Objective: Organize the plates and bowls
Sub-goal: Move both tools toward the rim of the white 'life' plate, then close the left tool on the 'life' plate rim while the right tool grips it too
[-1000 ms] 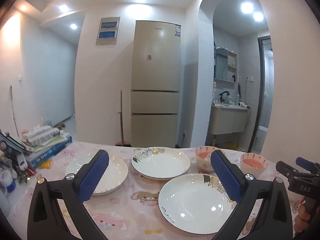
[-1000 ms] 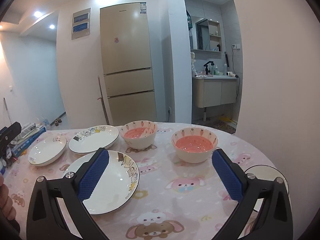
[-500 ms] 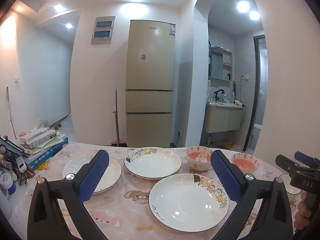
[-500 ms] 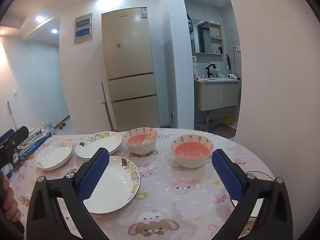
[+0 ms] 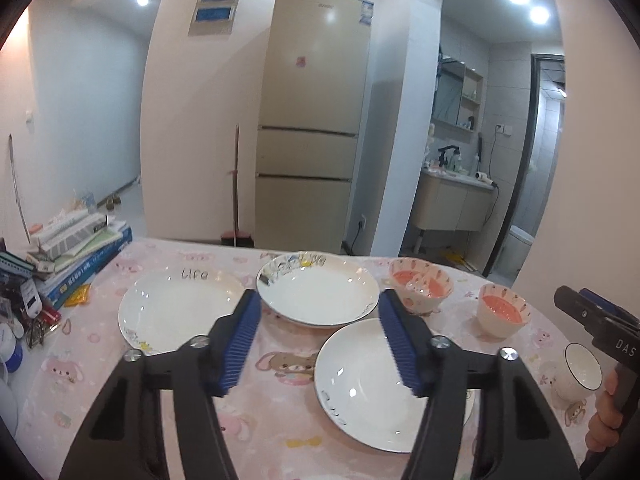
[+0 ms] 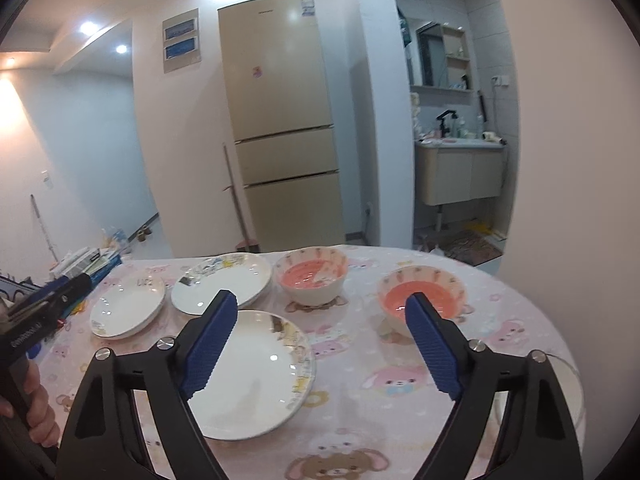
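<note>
A small white cup [image 5: 579,369] at four o'clock is partly cut off. Both bowls [image 6: 421,295] look pink inside. The left hand-held gripper [image 5: 320,344] and right hand-held gripper [image 6: 324,340] are closing on nothing.

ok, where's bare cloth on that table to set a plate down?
Free: near edge right of the near plate, below the right bowl. Small gap between the two bowls. Crowded: far left, three plates close together, books at the edge.
</note>
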`<state>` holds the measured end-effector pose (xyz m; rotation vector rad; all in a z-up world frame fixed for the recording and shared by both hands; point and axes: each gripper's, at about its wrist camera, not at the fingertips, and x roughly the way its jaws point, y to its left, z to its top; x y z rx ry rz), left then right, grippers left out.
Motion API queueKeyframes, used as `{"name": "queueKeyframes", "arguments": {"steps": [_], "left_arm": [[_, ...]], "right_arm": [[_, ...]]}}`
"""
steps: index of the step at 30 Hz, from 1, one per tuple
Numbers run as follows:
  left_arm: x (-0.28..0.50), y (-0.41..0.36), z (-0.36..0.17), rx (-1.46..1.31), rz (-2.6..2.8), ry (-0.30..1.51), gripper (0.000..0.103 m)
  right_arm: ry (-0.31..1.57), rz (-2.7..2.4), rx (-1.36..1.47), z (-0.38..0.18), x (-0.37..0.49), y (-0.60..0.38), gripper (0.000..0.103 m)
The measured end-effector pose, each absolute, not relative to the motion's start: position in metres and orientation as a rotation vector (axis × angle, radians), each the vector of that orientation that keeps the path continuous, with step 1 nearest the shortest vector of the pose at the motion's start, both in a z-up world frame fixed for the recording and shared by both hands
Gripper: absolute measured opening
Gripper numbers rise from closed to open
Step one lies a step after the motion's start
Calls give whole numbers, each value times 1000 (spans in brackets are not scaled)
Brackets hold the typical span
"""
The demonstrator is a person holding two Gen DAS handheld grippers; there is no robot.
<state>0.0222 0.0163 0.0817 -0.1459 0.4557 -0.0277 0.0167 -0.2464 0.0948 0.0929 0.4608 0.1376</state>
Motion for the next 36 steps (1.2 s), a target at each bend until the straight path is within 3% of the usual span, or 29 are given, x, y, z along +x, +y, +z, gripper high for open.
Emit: {"name": "queueKeyframes", "arguments": {"steps": [7, 10, 18, 23, 28, 31, 36], "left_arm": [[30, 77, 73, -172, 41, 499, 54], [39, 103, 64, -160, 85, 525, 34], [73, 194, 36, -233, 179, 600, 34], [87, 247, -1, -421, 209, 672, 34], [96, 268, -28, -531, 192, 751, 35], [101, 272, -41, -565, 206, 794, 47], [110, 273, -56, -652, 129, 819, 48]], "right_arm": [[549, 322, 105, 95, 56, -186, 72], [616, 405, 128, 86, 72, -151, 66], [759, 518, 154, 54, 122, -44, 53], [905, 530, 202, 16, 158, 1, 45], [978, 488, 204, -10, 179, 20, 45], [1053, 452, 265, -26, 189, 16, 45], [1087, 451, 288, -38, 198, 19, 44]]}}
